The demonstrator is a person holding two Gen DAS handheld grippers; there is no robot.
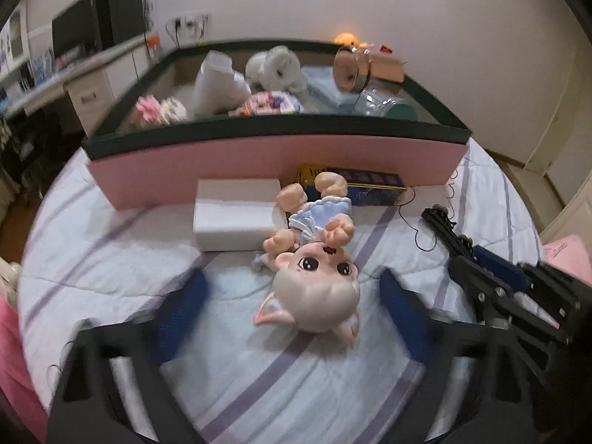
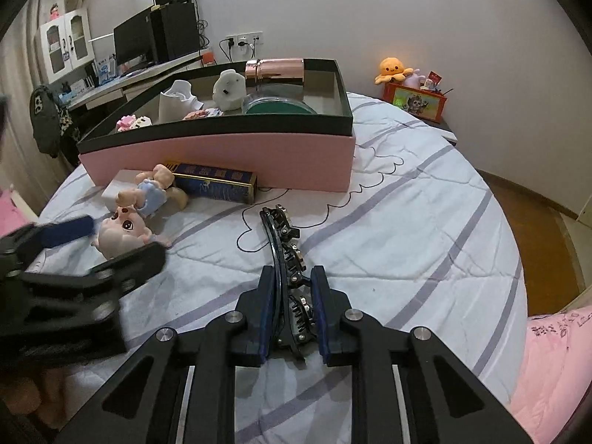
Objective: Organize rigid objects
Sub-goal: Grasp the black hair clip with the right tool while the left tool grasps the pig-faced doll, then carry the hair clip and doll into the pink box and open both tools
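Note:
A big-headed doll (image 1: pixel 318 292) in a pale blue dress lies on the striped bed, head toward me, feet against a blue and gold tin (image 1: pixel 370 185). My left gripper (image 1: pixel 294 275) is open, its blue pads (image 1: pixel 185 310) on either side of the doll's head with a gap on each side. The right wrist view shows the same: left gripper (image 2: pixel 124 236) around the doll (image 2: pixel 125 229). My right gripper (image 2: pixel 294 277) is shut on a black curved comb-like piece (image 2: pixel 285 251) with metal studs, which sticks out forward over the bed. From the left wrist view that piece (image 1: pixel 444 229) and the right gripper (image 1: pixel 477 259) are at the right.
A pink box with a dark rim (image 2: pixel 222 155) stands behind, holding a rose-gold flask (image 2: pixel 275 70), a white plush and several other items. A white block (image 1: pixel 236 218) lies beside the doll. A thin black cord (image 2: pixel 333 203) trails on the sheet. Pink pillow (image 2: pixel 555 362) at right.

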